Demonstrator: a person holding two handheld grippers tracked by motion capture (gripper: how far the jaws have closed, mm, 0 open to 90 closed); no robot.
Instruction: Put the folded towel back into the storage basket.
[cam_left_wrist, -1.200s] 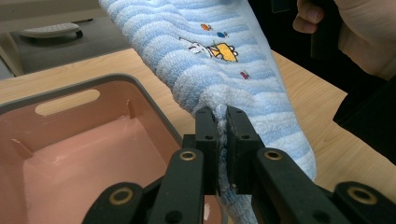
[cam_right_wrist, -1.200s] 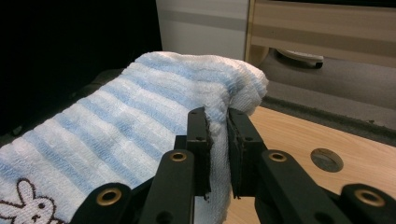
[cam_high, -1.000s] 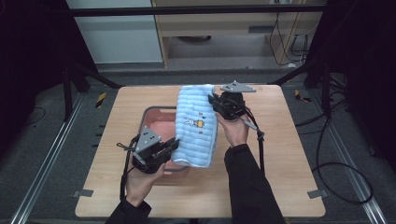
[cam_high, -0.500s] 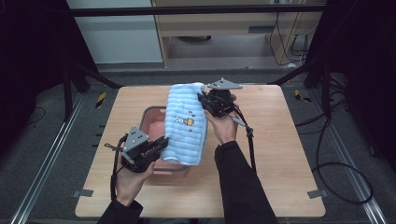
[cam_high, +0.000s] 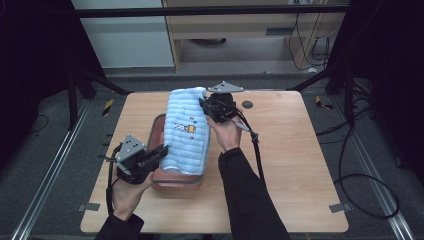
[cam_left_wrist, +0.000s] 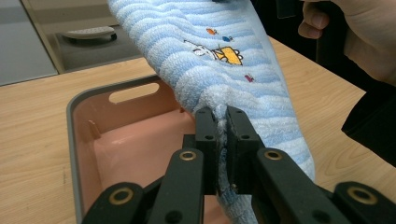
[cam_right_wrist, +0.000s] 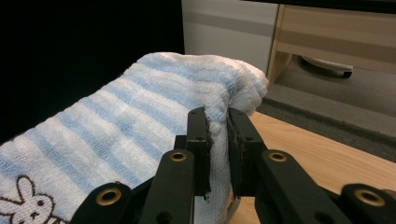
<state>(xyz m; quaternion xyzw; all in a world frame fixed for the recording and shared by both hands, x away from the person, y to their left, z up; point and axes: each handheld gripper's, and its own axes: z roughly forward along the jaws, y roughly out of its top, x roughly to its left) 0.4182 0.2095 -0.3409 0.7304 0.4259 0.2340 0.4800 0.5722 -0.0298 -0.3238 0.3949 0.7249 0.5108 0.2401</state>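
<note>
Here, left gripper (cam_left_wrist: 222, 114) and right gripper (cam_right_wrist: 217, 119) fingers pinch fluffy striped terry towel (cam_high: 187, 131) over pink, seemingly plastic bin (cam_left_wrist: 116, 140).

A: Table (cam_high: 280, 165) was viewed from above the person's side, facing forward and down, from well back.

B: Gripper views?

A: Each was mounted just behind its own jaws, very close. Left one was aimed across the pink bin (cam_left_wrist: 74, 135); right one toward the cabinet (cam_right_wrist: 327, 37).

B: Shared?

A: Striped towel (cam_high: 187, 132) was caught in all three.
</note>
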